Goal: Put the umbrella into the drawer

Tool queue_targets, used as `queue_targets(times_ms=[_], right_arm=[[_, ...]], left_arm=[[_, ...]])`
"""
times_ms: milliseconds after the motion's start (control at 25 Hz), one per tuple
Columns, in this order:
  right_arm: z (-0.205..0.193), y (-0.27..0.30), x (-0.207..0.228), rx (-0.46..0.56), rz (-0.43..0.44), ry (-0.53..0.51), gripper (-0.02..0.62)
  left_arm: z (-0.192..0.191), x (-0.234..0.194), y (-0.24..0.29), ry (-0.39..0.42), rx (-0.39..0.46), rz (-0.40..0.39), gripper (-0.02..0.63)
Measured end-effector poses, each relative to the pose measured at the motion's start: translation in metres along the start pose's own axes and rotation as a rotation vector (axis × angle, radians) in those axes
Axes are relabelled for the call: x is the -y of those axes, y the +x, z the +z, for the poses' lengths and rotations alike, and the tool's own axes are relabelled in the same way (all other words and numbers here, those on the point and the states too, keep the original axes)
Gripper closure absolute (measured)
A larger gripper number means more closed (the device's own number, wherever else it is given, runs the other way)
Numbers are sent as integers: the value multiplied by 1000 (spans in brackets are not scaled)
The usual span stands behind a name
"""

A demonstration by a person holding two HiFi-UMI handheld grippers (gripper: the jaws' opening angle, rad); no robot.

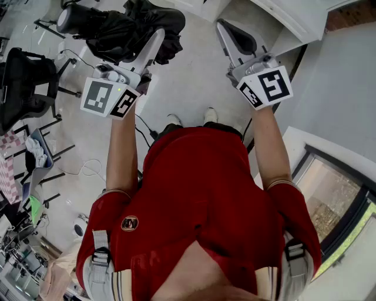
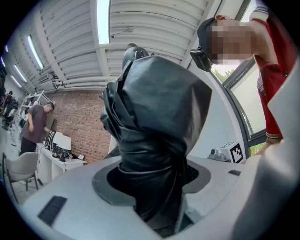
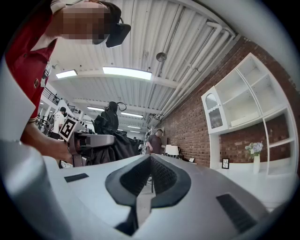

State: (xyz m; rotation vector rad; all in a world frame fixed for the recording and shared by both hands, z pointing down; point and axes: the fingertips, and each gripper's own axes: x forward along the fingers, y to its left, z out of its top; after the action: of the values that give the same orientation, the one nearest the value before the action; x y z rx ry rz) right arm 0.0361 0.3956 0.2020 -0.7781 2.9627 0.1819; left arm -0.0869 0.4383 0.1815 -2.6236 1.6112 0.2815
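Note:
A folded black umbrella (image 1: pixel 132 26) hangs in the air over the grey floor, upper left in the head view. My left gripper (image 1: pixel 156 40) is shut on it; in the left gripper view the bunched black fabric (image 2: pixel 154 122) fills the gap between the two grey jaws and rises toward the ceiling. My right gripper (image 1: pixel 226 28) is held up beside it, about a hand's width to the right, and is shut with nothing between its pads (image 3: pixel 161 176). From the right gripper view the left gripper (image 3: pixel 91 139) and the umbrella (image 3: pixel 110 123) show at the left.
A white cabinet (image 1: pixel 294 17) stands at the top right, and white wall shelves (image 3: pixel 243 103) hang on the brick wall. A black chair (image 1: pixel 23 82) and cluttered desks line the left. A window (image 1: pixel 335 200) runs along the right. Another person (image 2: pixel 37 124) stands at a desk far off.

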Motion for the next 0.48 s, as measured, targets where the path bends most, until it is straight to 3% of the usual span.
queue_targets(times_ms=[200,480], right_arm=[[3,0,-8,14,13,17,597],[-4,1,-7,-33,-57,-2,597]], left_arm=[[-1,0,-6,-1,-3,-6,356],[1,-14,-22,-4,-9,-22,356]])
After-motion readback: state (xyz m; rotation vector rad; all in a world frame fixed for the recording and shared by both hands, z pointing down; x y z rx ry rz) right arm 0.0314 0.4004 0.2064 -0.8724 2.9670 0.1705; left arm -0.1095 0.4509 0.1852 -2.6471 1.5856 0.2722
